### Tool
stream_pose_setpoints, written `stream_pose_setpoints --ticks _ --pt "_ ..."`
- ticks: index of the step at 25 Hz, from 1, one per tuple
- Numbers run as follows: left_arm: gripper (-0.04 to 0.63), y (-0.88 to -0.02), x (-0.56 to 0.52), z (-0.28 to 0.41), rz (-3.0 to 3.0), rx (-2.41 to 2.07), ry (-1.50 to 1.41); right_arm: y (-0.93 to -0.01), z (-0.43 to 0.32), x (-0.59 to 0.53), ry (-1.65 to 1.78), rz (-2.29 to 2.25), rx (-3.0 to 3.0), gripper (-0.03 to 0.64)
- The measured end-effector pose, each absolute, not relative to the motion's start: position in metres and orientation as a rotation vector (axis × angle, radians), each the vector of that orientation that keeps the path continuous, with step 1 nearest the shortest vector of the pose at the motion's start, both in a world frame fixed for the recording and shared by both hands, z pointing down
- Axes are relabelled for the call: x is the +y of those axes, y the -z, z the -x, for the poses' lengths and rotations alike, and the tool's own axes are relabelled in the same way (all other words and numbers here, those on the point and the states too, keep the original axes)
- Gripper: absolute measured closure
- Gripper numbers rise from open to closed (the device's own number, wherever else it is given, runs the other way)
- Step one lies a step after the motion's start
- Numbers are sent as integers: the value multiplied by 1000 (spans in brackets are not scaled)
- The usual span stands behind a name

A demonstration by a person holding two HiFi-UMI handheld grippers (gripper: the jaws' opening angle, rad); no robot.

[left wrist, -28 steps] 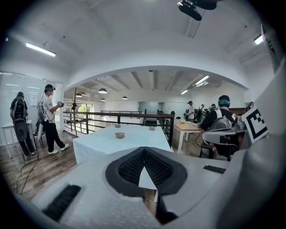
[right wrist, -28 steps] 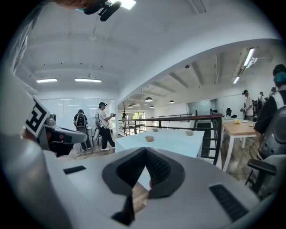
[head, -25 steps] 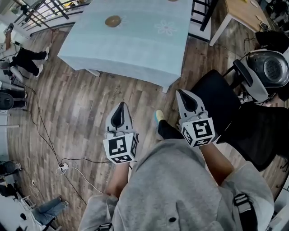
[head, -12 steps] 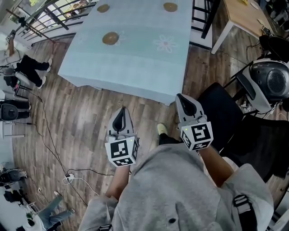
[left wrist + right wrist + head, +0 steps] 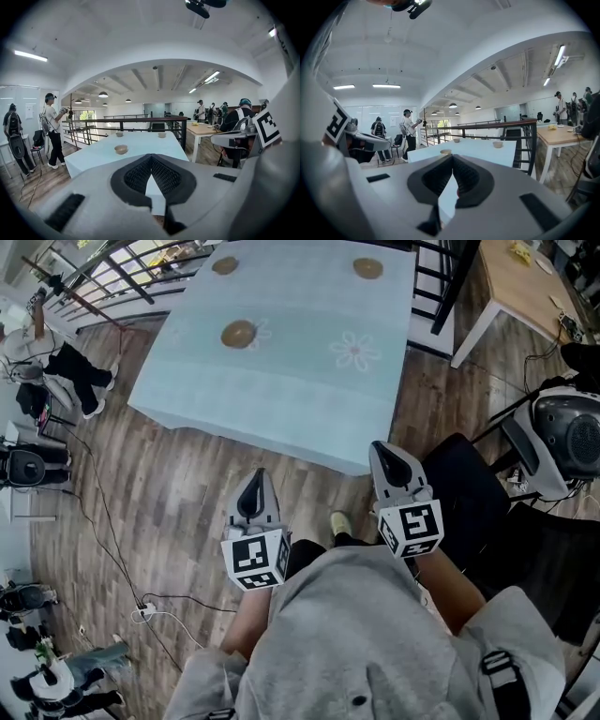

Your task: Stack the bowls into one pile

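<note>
Three tan bowls stand apart on the light blue table [image 5: 291, 409]: one near the left side [image 5: 238, 334], one at the far left [image 5: 225, 265] and one at the far right [image 5: 367, 268]. The left gripper view shows the same bowls, near [image 5: 121, 149], far left [image 5: 119, 134] and far right [image 5: 161, 135]. In the right gripper view they sit at the near [image 5: 446, 152], middle [image 5: 456, 140] and right [image 5: 498, 144]. My left gripper [image 5: 251, 493] and right gripper [image 5: 389, 456] are both shut and empty, held above the wooden floor just short of the table's near edge.
A black chair [image 5: 459, 474] stands right beside my right gripper, with a grey helmet-like device [image 5: 567, 442] behind it. A wooden table [image 5: 525, 287] is at the far right. A dark railing [image 5: 103, 277] runs along the table's left. Cables [image 5: 141, 601] lie on the floor.
Both grippers have moved forward towards the table, still shut. The table now sits lower and nearer in the head view, and two more bowls have come into sight.
</note>
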State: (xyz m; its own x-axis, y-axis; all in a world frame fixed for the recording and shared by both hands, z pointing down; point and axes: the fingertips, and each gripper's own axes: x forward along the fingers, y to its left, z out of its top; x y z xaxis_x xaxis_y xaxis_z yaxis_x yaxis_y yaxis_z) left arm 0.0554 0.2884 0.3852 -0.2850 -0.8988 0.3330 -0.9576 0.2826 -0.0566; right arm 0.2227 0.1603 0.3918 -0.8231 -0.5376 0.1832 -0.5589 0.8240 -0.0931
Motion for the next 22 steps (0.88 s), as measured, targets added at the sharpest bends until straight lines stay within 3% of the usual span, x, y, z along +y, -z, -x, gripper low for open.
stream_pose_setpoints --ticks 22 --pt "577 -389 234 4 -1762 -2304 -335 -397 -178 119 -184 -934 -2830 589"
